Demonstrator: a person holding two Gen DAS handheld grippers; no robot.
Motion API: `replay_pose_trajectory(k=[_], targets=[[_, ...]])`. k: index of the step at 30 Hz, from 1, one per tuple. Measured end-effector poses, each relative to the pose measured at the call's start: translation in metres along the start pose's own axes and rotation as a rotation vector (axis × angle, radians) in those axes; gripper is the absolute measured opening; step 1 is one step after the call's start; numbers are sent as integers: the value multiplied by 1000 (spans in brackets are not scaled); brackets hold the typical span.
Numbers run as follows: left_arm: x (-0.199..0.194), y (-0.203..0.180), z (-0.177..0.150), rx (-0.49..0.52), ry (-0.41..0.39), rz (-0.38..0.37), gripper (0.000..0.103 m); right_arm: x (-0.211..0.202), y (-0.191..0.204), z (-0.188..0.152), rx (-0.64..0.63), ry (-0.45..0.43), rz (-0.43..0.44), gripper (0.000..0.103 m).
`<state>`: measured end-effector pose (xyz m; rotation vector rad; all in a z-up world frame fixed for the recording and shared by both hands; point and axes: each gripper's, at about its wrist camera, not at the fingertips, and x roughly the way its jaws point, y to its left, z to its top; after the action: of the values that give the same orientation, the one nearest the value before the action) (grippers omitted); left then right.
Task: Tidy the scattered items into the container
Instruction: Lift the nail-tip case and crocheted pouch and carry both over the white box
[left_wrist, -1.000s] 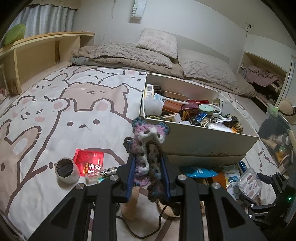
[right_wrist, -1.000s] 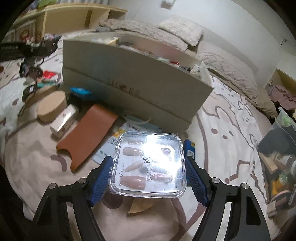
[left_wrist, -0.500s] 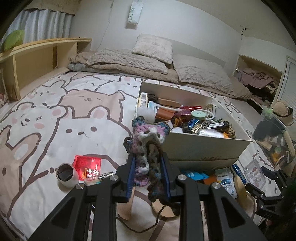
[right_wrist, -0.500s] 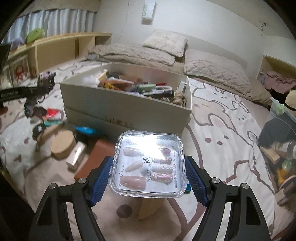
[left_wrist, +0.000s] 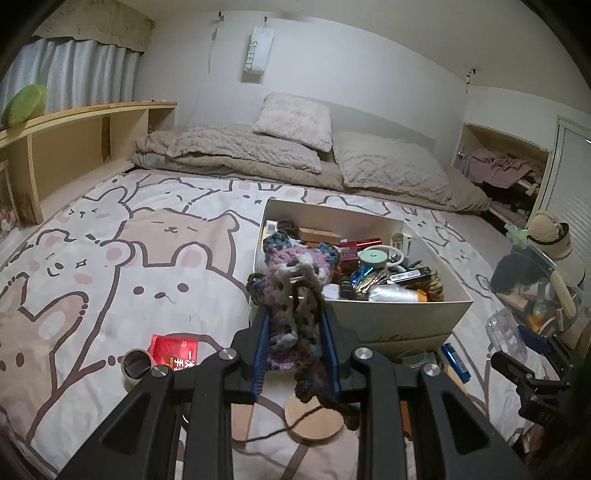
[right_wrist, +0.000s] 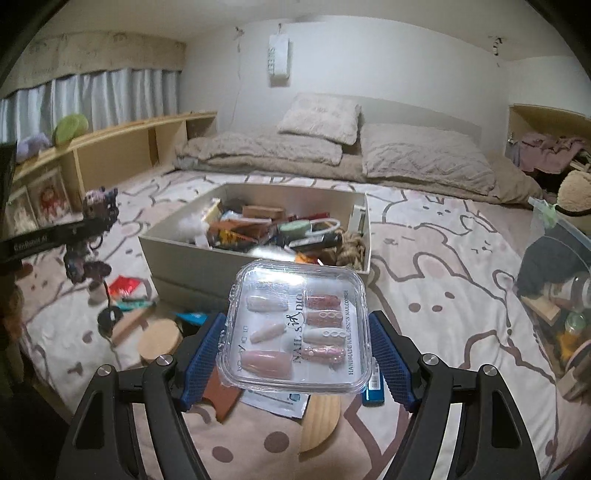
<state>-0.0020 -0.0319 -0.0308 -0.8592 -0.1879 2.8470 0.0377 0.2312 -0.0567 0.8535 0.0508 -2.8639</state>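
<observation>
Bedspread (left_wrist: 110, 280) printed with cartoon bears and rabbits, filling the foreground. Beyond its far edge, a rumpled beige duvet (left_wrist: 236, 155) and two fluffy pillows (left_wrist: 295, 114) against the wall. Above the pillows, a hanging white paper bag (left_wrist: 256, 55). Left of the bedspread, a long wooden shelf (left_wrist: 74, 144) with a green cushion (left_wrist: 24, 105) on top, grey curtains (left_wrist: 74, 77) behind. Right of the bedspread, an alcove stuffed with clothes (left_wrist: 498, 166).

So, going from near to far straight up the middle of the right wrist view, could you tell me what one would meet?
Right gripper → clear nail case held in it → white box of clutter → beige pillows → hanging tag on the wall.
</observation>
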Motion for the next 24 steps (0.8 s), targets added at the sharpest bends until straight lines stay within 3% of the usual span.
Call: replay_pose_trajectory(k=[24], targets=[[-56, -32, 55, 54, -130, -74, 26, -48, -3, 36, 11, -120, 24, 78]])
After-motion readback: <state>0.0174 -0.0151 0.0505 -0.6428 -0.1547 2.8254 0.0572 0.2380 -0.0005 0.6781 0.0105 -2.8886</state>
